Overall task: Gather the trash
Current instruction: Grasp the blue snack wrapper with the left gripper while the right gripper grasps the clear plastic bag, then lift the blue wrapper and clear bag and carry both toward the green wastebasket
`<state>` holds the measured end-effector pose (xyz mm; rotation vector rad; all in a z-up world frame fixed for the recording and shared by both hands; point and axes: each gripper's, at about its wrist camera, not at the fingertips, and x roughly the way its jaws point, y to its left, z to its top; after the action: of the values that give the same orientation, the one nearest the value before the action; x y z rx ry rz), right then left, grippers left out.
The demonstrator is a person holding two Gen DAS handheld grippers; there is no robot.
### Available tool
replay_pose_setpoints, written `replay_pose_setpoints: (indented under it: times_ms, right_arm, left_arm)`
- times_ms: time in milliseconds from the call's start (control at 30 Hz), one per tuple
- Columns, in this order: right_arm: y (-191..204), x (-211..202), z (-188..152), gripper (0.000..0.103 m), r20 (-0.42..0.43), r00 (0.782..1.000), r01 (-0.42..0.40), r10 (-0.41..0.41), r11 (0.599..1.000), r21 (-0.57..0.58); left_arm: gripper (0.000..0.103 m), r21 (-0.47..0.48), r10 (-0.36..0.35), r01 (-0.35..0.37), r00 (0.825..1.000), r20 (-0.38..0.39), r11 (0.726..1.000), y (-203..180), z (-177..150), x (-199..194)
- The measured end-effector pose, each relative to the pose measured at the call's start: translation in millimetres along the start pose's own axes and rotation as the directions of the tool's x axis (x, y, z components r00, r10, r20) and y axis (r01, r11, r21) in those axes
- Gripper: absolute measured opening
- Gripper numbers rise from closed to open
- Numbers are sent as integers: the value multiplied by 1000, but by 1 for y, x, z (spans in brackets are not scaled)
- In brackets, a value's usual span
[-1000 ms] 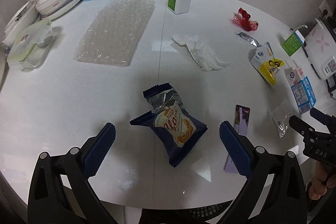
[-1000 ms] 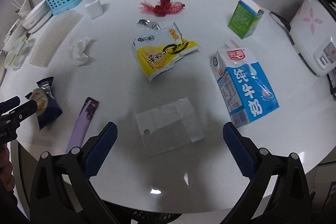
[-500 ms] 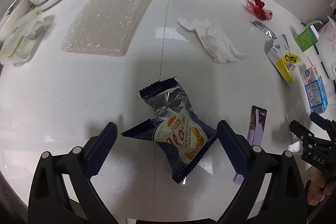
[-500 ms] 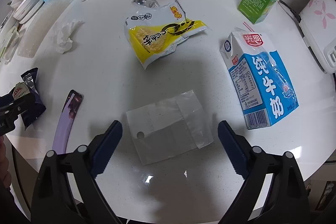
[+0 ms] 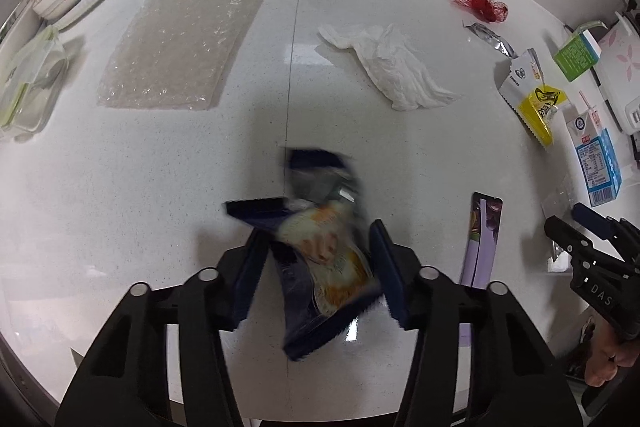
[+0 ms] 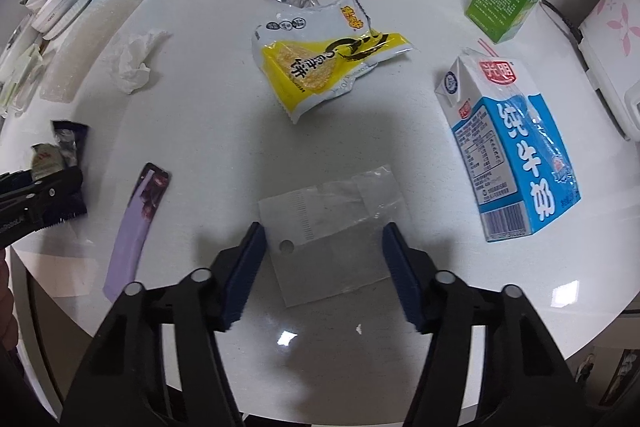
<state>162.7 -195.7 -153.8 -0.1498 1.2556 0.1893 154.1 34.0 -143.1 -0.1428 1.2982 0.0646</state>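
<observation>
Left gripper [image 5: 318, 269] stood partly closed about a blurred navy cookie packet [image 5: 320, 247], contact unclear. Right gripper [image 6: 323, 267] straddled a clear plastic bag [image 6: 334, 233], jaws apart. Only the right view showed the milk carton [image 6: 510, 147] face, "光明" legible; left view showed "DAS".

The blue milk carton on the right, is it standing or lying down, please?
Lying down: the milk carton rests flat on the table, printed side up.

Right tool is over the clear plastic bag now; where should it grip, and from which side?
Come straight down on the clear plastic bag and pinch its crinkled, raised far corner; elsewhere it lies flat on the table. The right tool already straddles it.
</observation>
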Motion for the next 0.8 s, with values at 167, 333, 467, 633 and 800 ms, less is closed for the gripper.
replay_pose_setpoints:
  times_ms: [167,333,467,633,800]
  right_arm:
    - [4,2,6,41,-4,1000,-7,7,1000,0]
    - [7,3,8,34,-4,1000,-19,19,1000,19]
    - [4,3,11,15,-5,997,-74,75,995,61]
    - [8,3,15,4,-16,997,-69,70,995,65]
    - [0,-11,15,43,20,1000,-17,14,987,157]
  left_arm:
    - [42,26,-26,26,1000,-11,999,2,4,0]
    - [38,52,-48,49,999,-21,997,6,8,-1]
    - [38,76,-67,69,997,-26,995,10,9,-1]
    - [38,109,-90,93,995,-33,990,13,12,0]
    - [39,124,-111,115,993,-41,986,18,15,0]
